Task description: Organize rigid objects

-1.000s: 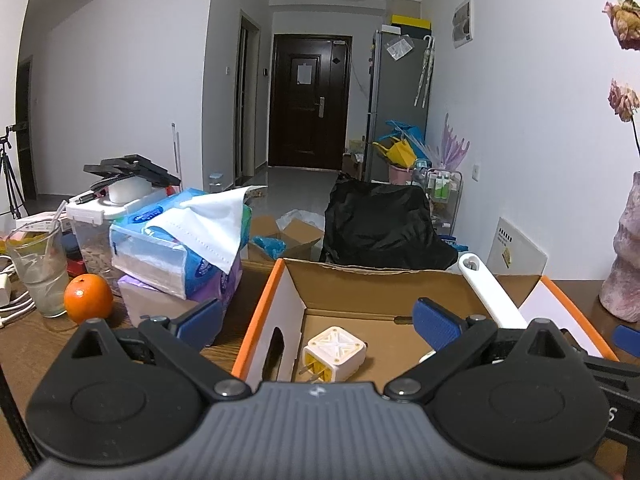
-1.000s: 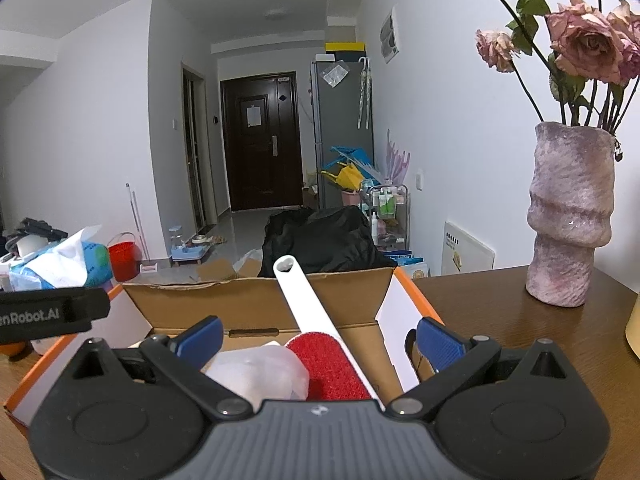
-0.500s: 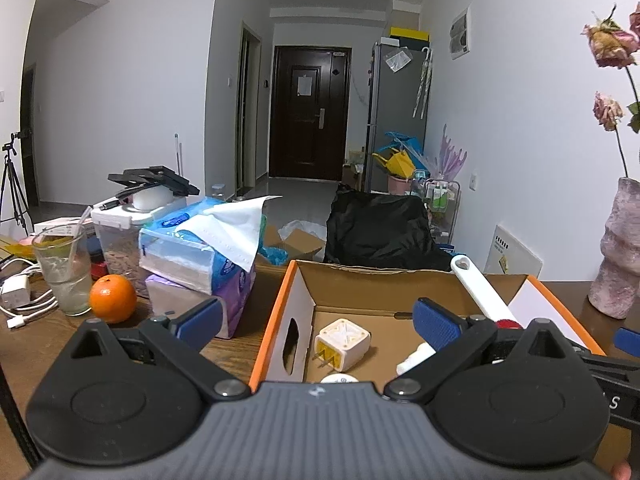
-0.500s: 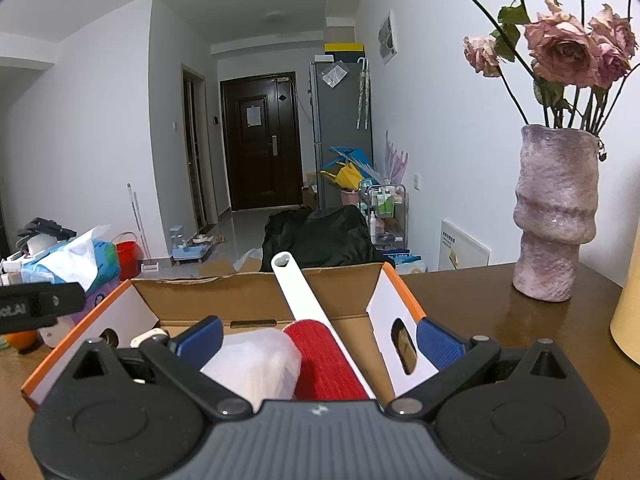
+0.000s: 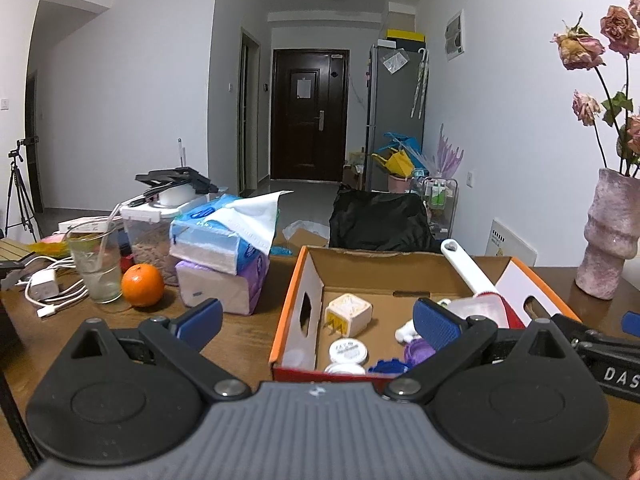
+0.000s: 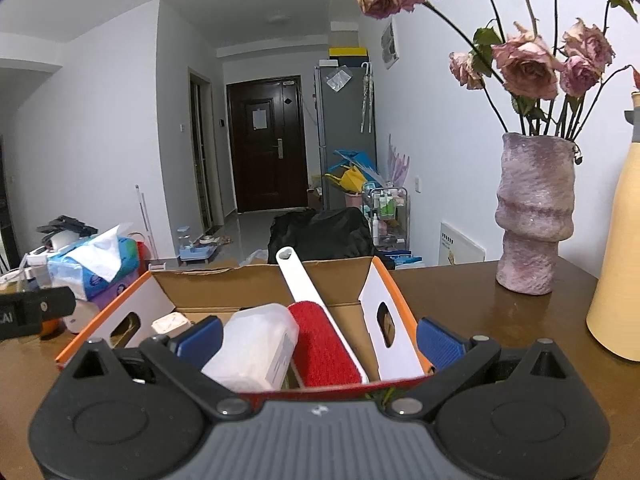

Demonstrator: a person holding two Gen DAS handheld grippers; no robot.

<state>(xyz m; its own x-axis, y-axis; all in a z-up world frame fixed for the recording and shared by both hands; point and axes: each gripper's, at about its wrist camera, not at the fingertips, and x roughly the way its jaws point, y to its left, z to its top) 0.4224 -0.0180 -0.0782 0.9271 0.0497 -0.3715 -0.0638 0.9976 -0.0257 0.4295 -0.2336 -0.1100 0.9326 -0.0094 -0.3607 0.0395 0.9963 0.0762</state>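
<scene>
An open cardboard box [image 5: 380,270] with orange edges sits on the brown table, straight ahead in both views. Inside lie a white plug cube [image 5: 348,314], round white jars [image 5: 347,352], a translucent plastic container [image 6: 256,348] and a red lint brush [image 6: 320,344] whose white handle [image 5: 464,264] leans over the back wall. My left gripper [image 5: 316,320] stands open in front of the box's near left part with nothing between its fingers. My right gripper [image 6: 319,342] is open too, at the box's [image 6: 224,288] near right side, holding nothing.
Left of the box lie stacked tissue packs [image 5: 224,240], an orange [image 5: 143,285], a glass [image 5: 96,264] and a charger with cables [image 5: 44,284]. At the right stand a pink vase of dried roses [image 6: 532,216] and a tall yellow bottle [image 6: 620,272].
Both grippers have drawn back from the box, so more of its near edge and contents show. Both have stayed open and empty.
</scene>
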